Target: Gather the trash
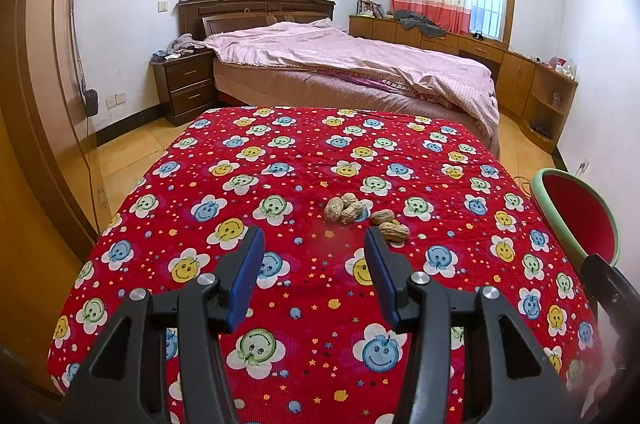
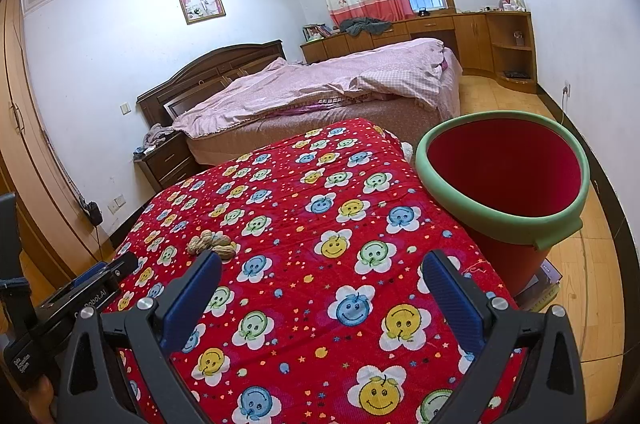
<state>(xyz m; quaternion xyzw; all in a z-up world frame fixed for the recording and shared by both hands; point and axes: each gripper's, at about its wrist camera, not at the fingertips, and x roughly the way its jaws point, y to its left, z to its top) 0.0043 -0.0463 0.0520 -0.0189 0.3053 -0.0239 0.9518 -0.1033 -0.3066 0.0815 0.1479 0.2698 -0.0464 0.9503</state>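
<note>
Two grippers hover over a table draped in a red smiley-flower cloth (image 1: 304, 151), the largest thing near at hand, with a pink-quilted bed (image 1: 352, 63) beyond its far edge. At the table's right edge stands a red bin with a green rim (image 2: 500, 220), mouth open and, as far as its visible inside shows, nothing in it; in the left wrist view only a slice of it shows at the right.

Smaller: the right gripper (image 2: 320, 292), jaws spread wide and bare over the cloth, and the left gripper (image 1: 316, 256), jaws parted partway with nothing between them. Smallest: a little heap of peanuts in their shells (image 1: 362, 214), lying on the cloth just beyond the left gripper's tips and slightly to their right; from the right wrist they sit far left (image 2: 212, 244).

By my reading no piece has been collected yet; the step in hand is the approach to the first pick. The next move calls for the left gripper to go forward and down, a touch right, and close on a single shell from the near end of the heap, then carry it right to the bin.

Room is generous: bare cloth lies all round the heap, and the path toward the bin is unblocked. The soft cloth may bunch under the tips, and the right gripper hangs between heap and bin.
</note>
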